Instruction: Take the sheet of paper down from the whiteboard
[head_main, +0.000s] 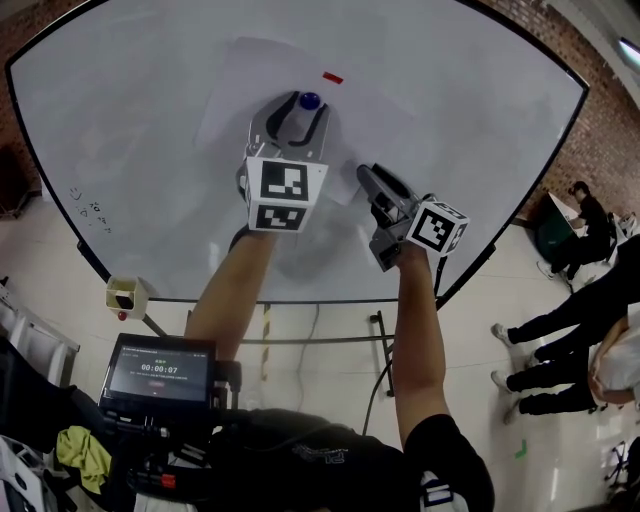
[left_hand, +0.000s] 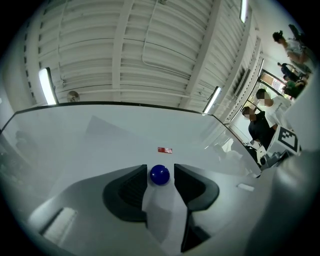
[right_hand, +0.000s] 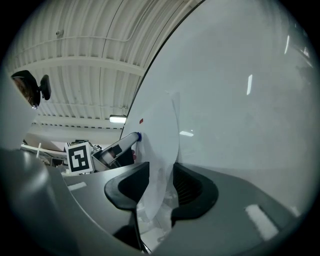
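Head camera above, two gripper cameras close against the whiteboard (head_main: 120, 150).
The head view looks steeply down the board. Each gripper view faces along its own jaws across the surface. All three share the blue magnet (head_main: 309, 100) and the sheet of paper (head_main: 240, 90).

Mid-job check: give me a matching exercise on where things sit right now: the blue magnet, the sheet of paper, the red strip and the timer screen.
Things:
1. blue magnet
2. edge of the sheet of paper
3. red strip
4. timer screen

Places:
A. between the open jaws of the right gripper
B. below the whiteboard, near the person's waist
C. between the open jaws of the left gripper
D. on the whiteboard, just beyond the blue magnet

Pairs: 1-C, 2-A, 3-D, 4-B
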